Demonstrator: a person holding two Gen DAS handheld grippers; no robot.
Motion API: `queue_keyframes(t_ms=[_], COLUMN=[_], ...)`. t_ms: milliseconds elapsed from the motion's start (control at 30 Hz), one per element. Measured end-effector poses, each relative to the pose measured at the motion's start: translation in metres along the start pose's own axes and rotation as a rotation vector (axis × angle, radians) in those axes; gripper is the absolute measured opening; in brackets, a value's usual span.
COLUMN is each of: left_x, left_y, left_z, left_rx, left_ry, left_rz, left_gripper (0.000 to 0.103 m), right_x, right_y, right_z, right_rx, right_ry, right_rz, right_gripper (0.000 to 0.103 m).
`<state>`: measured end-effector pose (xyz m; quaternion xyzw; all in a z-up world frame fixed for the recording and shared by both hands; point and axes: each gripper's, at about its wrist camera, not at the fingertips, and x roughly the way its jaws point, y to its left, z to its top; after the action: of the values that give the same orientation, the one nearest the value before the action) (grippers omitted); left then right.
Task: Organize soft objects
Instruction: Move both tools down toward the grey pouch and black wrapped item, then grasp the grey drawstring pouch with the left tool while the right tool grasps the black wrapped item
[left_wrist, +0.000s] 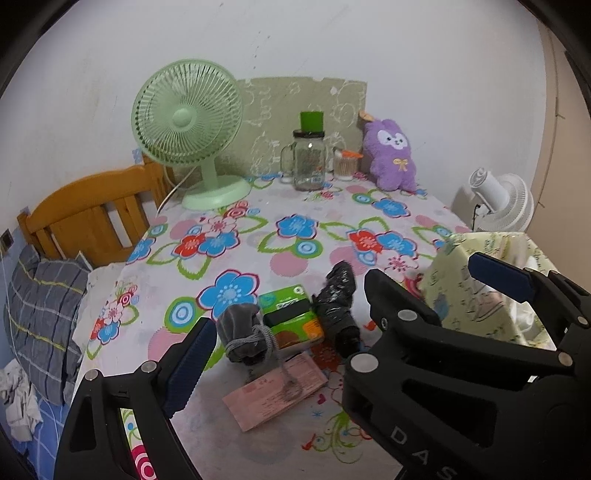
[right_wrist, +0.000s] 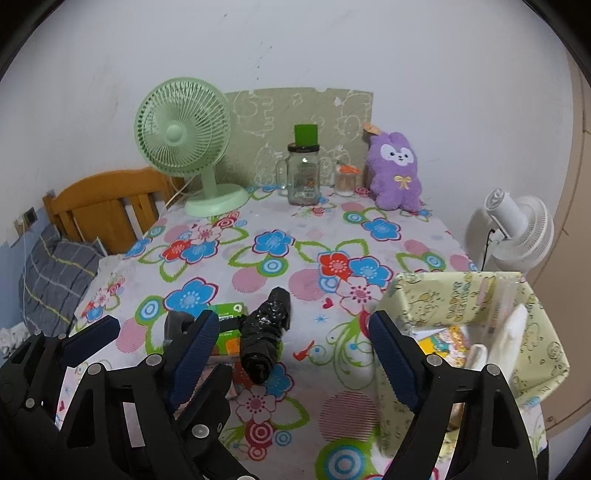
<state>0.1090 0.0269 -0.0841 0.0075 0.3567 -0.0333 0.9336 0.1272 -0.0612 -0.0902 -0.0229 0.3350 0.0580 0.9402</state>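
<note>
Both jaws spread wide, nothing in either. Left gripper (left_wrist: 284, 325) hangs over the cluster on the tablecloth (left_wrist: 258, 266); right gripper (right_wrist: 291, 332) sits just right of it

Landmark = green packet (left_wrist: 291, 314). Grey drawstring pouch (left_wrist: 242, 332) touching its left side, cord trailing toward me onto the pink paper (left_wrist: 275, 395). Black plastic bundle (right_wrist: 266, 332) touching its right side. Yellow patterned box (right_wrist: 461, 295) well to the right of the packet, open top, already some stuff inside. Purple plush (left_wrist: 391, 155) far behind it against the wall

Risks as I judge them:
- pouch is limp, a pinch on loose fabric could slip or drag the packet along
- cord may snag the pink paper and pull it off the table edge
- my two grippers are close together, fingers could clash over the cluster
- black bundle looks slick, could squirt out of a shallow grip
- box wall is soft, a bump from the right jaw could tip it
</note>
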Motion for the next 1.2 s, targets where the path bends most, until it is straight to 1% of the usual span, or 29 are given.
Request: queue_keyframes(t_ms=[333, 633, 833, 933, 1033, 1100, 1200], left_x=[0.028, 0.053, 0.065, 0.071, 0.076, 0.08, 0.084], left_y=[0.018, 0.032, 0.038, 0.04, 0.042, 0.044, 0.046], left_z=[-0.005, -0.008, -0.01, -0.012, -0.015, -0.017, -0.02], left_rx=[-0.036, -0.07, -0.088, -0.095, -0.099, -0.102, -0.108], left_ry=[0.05, 0.093, 0.117, 0.132, 0.147, 0.16, 0.174], left_rz=[0.024, 0.042, 0.052, 0.054, 0.062, 0.066, 0.065], left_gripper=[0.092, 0.091, 0.091, 0.091, 0.09, 0.089, 0.089], right_x=[0.035, 0.067, 0.083, 0.091, 0.098, 0.103, 0.108], right_y=[0.011, 0.017, 0.017, 0.018, 0.018, 0.02, 0.022], right_z=[-0.004, -0.008, -0.01, -0.012, -0.015, -0.017, -0.02], right_rx=[0.004, 0.027, 0.042, 0.048, 0.048, 0.039, 0.03], right_ry=[0.052, 0.107, 0.138, 0.164, 0.195, 0.215, 0.233], right_rz=[0.032, 0.043, 0.05, 0.059, 0.066, 0.061, 0.058], right_gripper=[0.084, 0.078, 0.072, 0.067, 0.058, 0.044, 0.035])
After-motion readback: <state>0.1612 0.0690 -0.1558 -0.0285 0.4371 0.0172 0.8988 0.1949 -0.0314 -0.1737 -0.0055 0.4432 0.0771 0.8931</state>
